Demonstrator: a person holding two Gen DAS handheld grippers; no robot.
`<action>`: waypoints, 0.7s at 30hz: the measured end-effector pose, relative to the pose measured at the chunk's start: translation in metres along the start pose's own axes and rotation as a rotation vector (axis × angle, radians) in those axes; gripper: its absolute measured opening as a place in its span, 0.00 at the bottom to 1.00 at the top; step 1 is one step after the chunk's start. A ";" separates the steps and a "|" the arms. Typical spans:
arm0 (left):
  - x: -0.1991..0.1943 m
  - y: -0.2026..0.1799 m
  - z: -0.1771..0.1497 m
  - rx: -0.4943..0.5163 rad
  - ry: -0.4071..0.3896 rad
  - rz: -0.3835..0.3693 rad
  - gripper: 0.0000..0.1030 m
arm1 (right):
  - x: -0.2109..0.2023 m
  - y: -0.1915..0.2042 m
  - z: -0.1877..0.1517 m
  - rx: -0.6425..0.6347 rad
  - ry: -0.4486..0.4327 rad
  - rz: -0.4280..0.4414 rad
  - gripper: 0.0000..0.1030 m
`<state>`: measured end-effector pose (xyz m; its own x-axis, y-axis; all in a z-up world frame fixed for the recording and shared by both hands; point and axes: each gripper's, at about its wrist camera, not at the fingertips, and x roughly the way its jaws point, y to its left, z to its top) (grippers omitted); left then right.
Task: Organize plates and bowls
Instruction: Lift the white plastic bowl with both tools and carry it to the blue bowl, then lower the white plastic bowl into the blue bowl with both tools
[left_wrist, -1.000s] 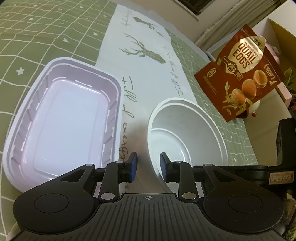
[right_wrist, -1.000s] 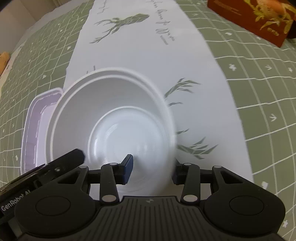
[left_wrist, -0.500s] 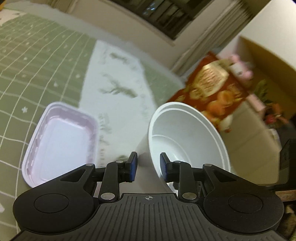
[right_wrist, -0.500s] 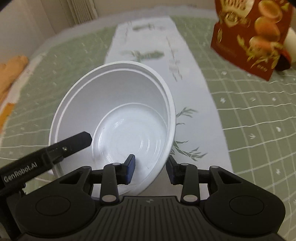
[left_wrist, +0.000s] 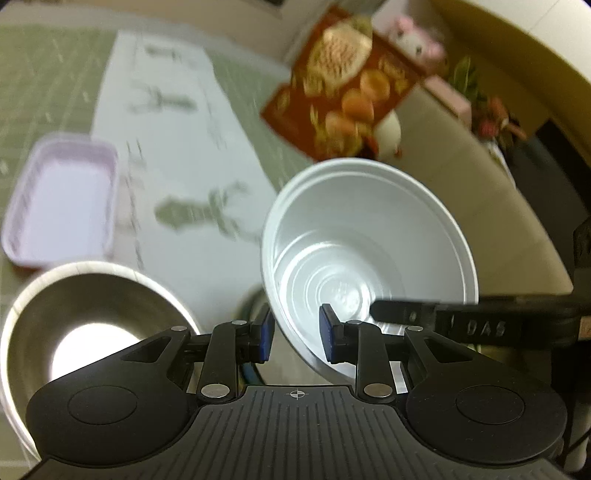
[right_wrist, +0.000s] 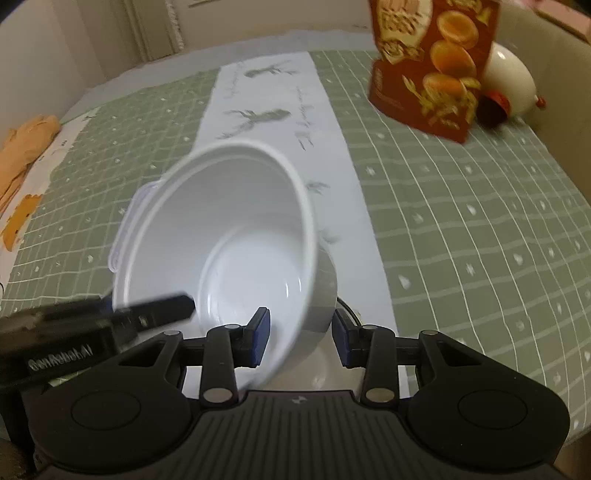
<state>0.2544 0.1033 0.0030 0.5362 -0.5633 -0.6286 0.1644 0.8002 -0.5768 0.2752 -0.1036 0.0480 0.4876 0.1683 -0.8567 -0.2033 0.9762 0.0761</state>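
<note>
A white plastic bowl (left_wrist: 369, 258) hangs tilted above the table, held at opposite sides of its rim by both grippers. My left gripper (left_wrist: 295, 332) is shut on the bowl's near wall, one pad inside and one outside. My right gripper (right_wrist: 300, 338) is shut on the white bowl (right_wrist: 229, 251) at the other side. Each gripper's inner finger shows in the other view, reaching into the bowl. A lavender rectangular tray (left_wrist: 62, 206) lies on the table to the left. A round bowl with a white rim and a shiny metal inside (left_wrist: 85, 325) stands at the lower left.
A red quail-egg bag (left_wrist: 343, 85) stands upright at the table's far right, with a white egg-shaped object (right_wrist: 509, 85) behind it. A green checked cloth (right_wrist: 461, 221) with a white deer-print runner (right_wrist: 273, 110) covers the table. An orange cloth (right_wrist: 26, 147) lies at the left edge.
Both grippers have lifted the white bowl off the table and tilted it. The lavender tray now lies farther away. The metal-lined bowl has come into the left wrist view.
</note>
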 end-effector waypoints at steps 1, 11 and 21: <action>0.003 -0.001 -0.005 0.006 0.017 0.003 0.27 | 0.001 -0.004 -0.006 0.008 0.007 0.002 0.36; 0.014 -0.019 -0.016 0.092 0.045 0.027 0.27 | 0.016 -0.025 -0.046 0.152 -0.086 -0.052 0.37; 0.010 -0.010 -0.010 0.059 0.044 0.016 0.25 | 0.013 -0.030 -0.064 0.271 -0.091 0.009 0.37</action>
<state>0.2503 0.0876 -0.0029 0.5022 -0.5580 -0.6606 0.2050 0.8190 -0.5359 0.2335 -0.1393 0.0017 0.5636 0.1764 -0.8070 0.0204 0.9737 0.2271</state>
